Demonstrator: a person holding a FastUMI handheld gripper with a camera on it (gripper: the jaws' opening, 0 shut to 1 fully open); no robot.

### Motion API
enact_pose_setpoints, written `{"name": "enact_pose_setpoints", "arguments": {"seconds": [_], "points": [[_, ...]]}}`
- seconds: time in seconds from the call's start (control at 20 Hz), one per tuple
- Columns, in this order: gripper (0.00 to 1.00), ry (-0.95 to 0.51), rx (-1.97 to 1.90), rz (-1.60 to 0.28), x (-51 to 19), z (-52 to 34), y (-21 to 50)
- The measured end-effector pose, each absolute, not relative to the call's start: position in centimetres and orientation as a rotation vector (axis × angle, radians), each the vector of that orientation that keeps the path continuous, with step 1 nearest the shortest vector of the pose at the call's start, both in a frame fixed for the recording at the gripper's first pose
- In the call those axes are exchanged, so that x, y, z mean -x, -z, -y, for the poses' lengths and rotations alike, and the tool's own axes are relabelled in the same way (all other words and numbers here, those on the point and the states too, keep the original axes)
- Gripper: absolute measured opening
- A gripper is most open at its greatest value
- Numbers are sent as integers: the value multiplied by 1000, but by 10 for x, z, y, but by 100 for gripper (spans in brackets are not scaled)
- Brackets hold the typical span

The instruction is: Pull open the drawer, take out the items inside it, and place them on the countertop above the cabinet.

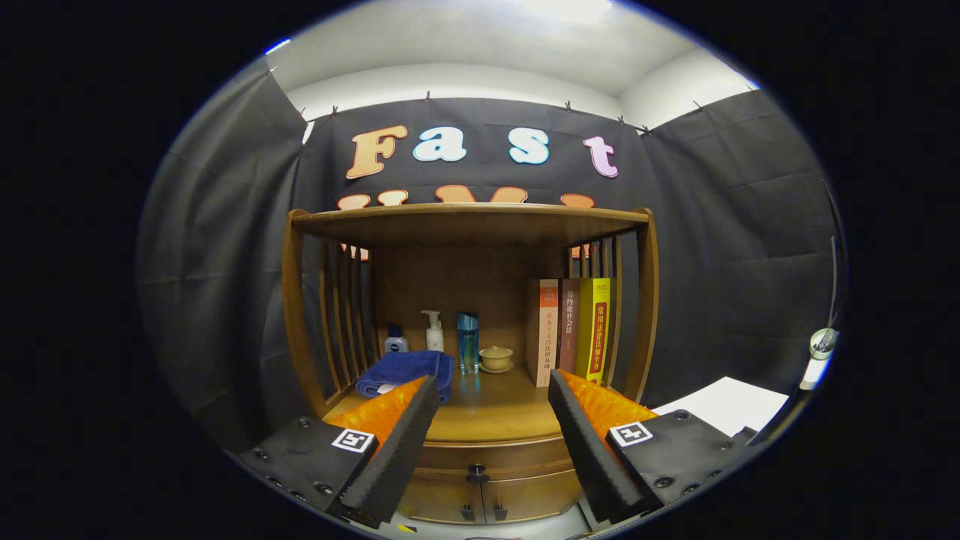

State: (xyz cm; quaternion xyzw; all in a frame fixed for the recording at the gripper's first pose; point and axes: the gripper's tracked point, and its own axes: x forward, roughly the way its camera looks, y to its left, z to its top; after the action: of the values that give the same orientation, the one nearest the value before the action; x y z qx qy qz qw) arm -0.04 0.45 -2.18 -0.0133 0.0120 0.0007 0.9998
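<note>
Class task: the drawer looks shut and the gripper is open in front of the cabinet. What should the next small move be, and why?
Probably lower the open gripper toward the drawer's knob and bring it between the fingers. The drawer under the countertop is closed, and the knob sits low between the spread fingers, untouched.

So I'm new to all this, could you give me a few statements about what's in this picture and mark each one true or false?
1. The drawer under the countertop is pulled out. False: it sits closed, its dark knob untouched.
2. The gripper is open and holds nothing. True.
3. A folded blue towel lies on the countertop. True.
4. The three books lie flat in a stack. False: they stand upright, side by side.
5. A small lidded cup sits between the blue bottle and the books. True.
</note>
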Motion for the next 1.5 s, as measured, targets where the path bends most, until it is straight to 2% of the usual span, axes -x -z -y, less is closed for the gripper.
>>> {"name": "enact_pose_setpoints", "arguments": {"seconds": [0.4, 1.2, 1.45, 1.5], "points": [[97, -15, 57, -48, -10, -10, 72], [98, -62, 62, -256, -39, -34, 280], [98, -64, 2, -323, -51, -29, 326], [94, -63, -9, -329, -54, -27, 331]]}}
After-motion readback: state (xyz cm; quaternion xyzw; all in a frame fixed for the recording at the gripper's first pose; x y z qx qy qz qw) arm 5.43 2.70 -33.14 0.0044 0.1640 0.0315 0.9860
